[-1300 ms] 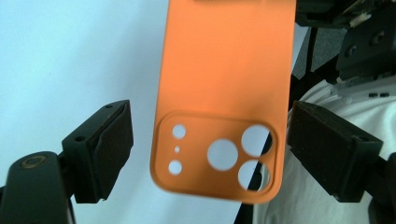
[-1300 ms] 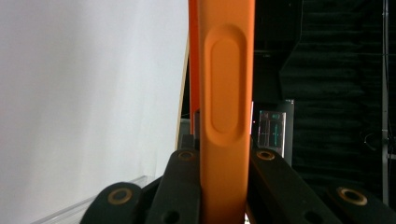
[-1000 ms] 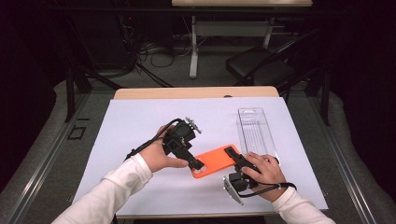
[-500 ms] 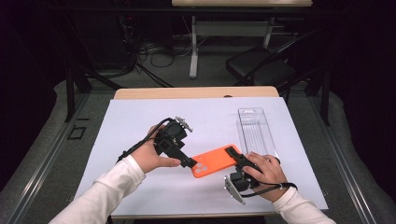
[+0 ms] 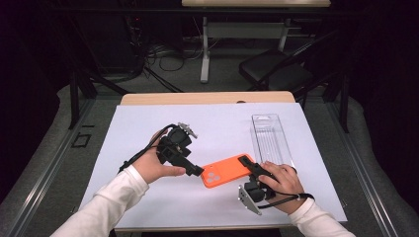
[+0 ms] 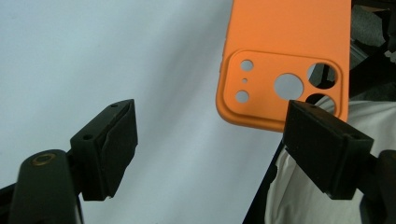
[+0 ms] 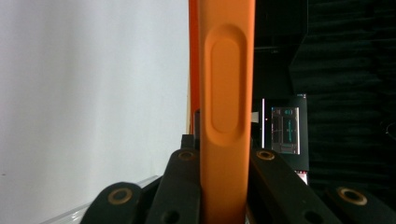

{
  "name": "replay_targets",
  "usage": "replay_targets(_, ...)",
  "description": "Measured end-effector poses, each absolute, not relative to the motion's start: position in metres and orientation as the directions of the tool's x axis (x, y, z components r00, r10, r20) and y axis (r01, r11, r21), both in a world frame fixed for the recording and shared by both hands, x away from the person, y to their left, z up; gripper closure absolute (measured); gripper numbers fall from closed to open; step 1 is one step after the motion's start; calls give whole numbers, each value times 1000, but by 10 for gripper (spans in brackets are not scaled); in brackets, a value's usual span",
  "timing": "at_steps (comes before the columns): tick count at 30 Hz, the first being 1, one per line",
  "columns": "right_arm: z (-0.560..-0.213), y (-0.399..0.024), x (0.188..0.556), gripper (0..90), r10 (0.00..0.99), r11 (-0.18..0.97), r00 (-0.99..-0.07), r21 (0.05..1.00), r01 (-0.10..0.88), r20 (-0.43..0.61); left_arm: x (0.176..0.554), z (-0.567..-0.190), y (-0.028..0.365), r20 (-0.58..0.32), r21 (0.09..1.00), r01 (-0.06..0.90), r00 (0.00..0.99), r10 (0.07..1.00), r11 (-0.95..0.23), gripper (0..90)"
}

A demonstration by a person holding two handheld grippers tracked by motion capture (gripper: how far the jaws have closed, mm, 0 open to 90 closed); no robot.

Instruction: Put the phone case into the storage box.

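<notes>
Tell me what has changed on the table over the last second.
The left gripper has drawn back a little toward the left, away from the camera end of the orange phone case; its jaws are open with nothing between them. The right gripper stays shut on the other end of the case, which has not moved. The clear plastic box lies where it was on the white sheet.

White long sleeves (image 5: 116,197) cover both forearms. The left gripper (image 5: 190,168) and right gripper (image 5: 249,165) are black, with brass-ringed screws, trailing black cables, and a grey three-cornered plate.

No legible text, label or brand anywhere.
</notes>
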State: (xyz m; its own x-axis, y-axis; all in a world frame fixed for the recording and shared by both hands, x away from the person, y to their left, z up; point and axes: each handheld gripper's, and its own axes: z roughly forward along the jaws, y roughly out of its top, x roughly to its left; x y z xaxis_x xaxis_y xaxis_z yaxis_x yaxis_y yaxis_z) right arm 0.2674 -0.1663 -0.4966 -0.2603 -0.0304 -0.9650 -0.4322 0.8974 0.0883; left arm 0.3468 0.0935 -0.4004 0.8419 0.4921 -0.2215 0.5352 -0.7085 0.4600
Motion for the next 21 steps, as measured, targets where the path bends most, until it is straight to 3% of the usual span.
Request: replay_targets(21, -493, -174, 269, 874, 75, 885, -347, 223, -409, -935, 341, -395, 110, -192, 519, 515, 848, 494, -682, 258)
